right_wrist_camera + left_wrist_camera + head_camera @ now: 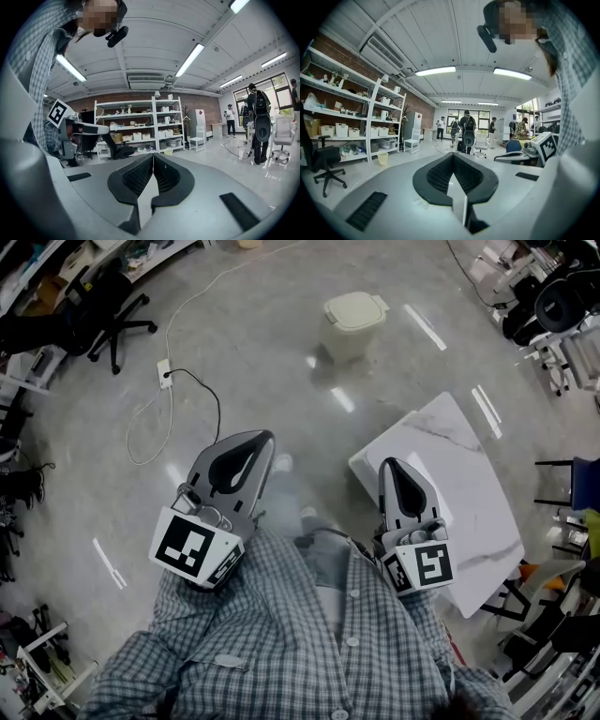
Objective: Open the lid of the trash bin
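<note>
The cream trash bin [354, 322] stands on the grey floor well ahead of me, its lid down. My left gripper [265, 438] and right gripper [388, 464] are held close to my chest, far short of the bin. Both are shut, their black pads meeting at the tips with nothing between them. The left gripper view shows the left gripper [453, 155] pointing level across the room. In the right gripper view the right gripper [153, 155] points at shelving. The bin appears in neither gripper view.
A white marble-topped table [473, 502] stands close at my right. A black office chair [112, 310] is at the far left. A power strip [165, 374] with cables lies on the floor. People [467, 129] stand far off, and shelves [136, 126] line the wall.
</note>
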A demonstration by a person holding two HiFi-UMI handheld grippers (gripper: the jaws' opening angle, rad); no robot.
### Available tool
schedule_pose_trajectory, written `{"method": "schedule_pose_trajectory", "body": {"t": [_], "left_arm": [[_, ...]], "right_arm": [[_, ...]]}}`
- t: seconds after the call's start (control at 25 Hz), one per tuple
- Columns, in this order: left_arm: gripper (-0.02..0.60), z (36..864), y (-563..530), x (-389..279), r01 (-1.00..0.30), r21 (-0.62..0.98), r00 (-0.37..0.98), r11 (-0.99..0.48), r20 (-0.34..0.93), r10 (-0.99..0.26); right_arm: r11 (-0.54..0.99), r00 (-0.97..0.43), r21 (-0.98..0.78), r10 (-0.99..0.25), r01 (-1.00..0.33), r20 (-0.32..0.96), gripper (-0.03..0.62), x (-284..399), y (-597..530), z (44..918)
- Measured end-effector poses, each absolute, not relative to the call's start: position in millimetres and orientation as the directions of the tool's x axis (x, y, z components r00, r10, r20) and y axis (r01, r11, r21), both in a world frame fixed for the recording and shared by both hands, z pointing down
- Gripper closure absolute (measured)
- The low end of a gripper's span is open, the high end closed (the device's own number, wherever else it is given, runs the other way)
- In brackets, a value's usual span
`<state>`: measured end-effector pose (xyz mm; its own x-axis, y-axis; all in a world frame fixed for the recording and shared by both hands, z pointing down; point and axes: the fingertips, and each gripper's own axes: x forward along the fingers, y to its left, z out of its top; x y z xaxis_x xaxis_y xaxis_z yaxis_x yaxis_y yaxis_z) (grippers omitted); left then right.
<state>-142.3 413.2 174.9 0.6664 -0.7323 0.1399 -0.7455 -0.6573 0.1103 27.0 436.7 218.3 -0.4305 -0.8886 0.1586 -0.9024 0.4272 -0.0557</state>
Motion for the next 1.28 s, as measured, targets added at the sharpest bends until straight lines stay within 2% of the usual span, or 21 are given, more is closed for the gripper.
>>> {"method": "schedule_pose_trajectory", "body": {"t": [0.88, 1.28], "left_arm": [[0.577, 178.7, 283.6, -147.2, -0.669, 0.128, 0.742, -0.732, 0.159, -0.651], [0.577, 173.8, 225.2, -144.7, -0.605, 0.126, 0.796, -0.786, 0.129, -0.592]], "right_arm": [[0.330, -0.334, -0.059, -0.911, -0.942, 0.242, 0.574, 16.4, 330.6, 225.7], [0.273, -0.272, -0.027, -0.939, -0.962, 0.212, 0.573, 8.1, 283.6, 211.5]]}}
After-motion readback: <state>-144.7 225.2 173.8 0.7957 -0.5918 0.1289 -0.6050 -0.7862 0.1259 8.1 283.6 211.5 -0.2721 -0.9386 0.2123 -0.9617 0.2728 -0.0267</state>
